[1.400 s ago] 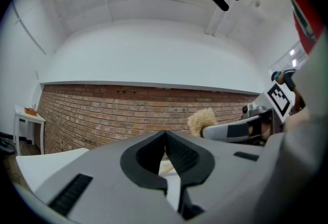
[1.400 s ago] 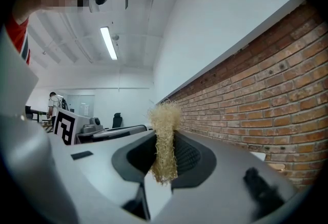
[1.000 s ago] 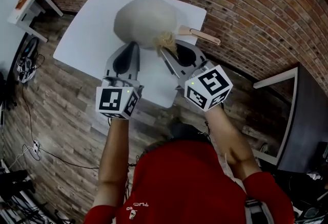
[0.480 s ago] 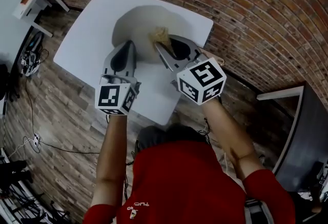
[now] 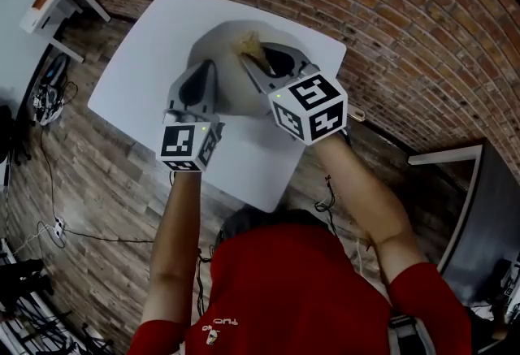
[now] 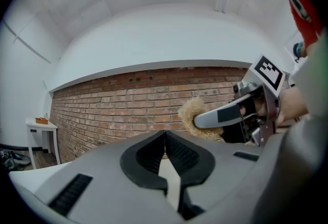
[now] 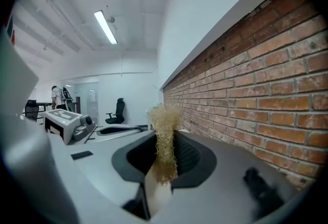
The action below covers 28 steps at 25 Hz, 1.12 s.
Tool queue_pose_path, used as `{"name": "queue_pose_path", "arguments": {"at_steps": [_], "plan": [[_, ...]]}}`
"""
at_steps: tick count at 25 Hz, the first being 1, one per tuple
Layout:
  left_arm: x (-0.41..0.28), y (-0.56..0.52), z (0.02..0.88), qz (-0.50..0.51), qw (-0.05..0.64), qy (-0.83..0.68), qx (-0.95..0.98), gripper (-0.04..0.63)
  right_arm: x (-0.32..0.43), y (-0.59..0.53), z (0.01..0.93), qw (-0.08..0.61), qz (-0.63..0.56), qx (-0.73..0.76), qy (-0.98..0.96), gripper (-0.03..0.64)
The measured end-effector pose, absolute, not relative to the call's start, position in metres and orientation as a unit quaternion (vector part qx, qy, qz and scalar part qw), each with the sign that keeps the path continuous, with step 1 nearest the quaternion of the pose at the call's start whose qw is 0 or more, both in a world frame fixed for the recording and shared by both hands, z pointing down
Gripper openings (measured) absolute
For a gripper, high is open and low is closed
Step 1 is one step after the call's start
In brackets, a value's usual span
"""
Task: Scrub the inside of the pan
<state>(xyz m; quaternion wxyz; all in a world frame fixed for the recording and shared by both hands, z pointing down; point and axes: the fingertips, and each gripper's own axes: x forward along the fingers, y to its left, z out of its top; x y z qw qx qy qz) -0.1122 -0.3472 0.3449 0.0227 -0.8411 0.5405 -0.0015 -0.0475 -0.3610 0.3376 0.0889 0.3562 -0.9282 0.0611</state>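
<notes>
fingers (image 7: 190, 157) of the right gripper (image 5: 253, 61) pinch a straw-coloured scrubber (image 5: 248, 42) over the pan (image 5: 218, 41); left gripper (image 5: 205, 73) jaws pressed together; pan handle mostly hidden.

Red short-sleeved shirt (image 5: 302, 290), white lettering

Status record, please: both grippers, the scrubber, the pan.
left gripper: jaws together, nothing between them, tips by the pan's near side
right gripper: shut on scrubber
scrubber: tan, fibrous, over the pan's inside
pan: pale, on the white table
scrubber touching pan: cannot tell
</notes>
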Motion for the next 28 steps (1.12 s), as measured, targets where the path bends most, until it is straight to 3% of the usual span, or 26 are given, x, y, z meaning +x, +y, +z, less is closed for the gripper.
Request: {"name": "queue_pose_path", "arguments": {"at_steps": [21, 28], "plan": [[-0.198, -0.416, 0.4, -0.005, -0.013, 0.544, -0.839, 0.015, -0.157, -0.447, 0.503, 0.337, 0.179, 0.307, -0.872, 0.087], [-0.208, -0.418, 0.409, -0.007, -0.021, 0.548, -0.836, 0.014, -0.177, -0.447, 0.54, 0.377, 0.189, 0.286, -0.861, 0.087]]}}
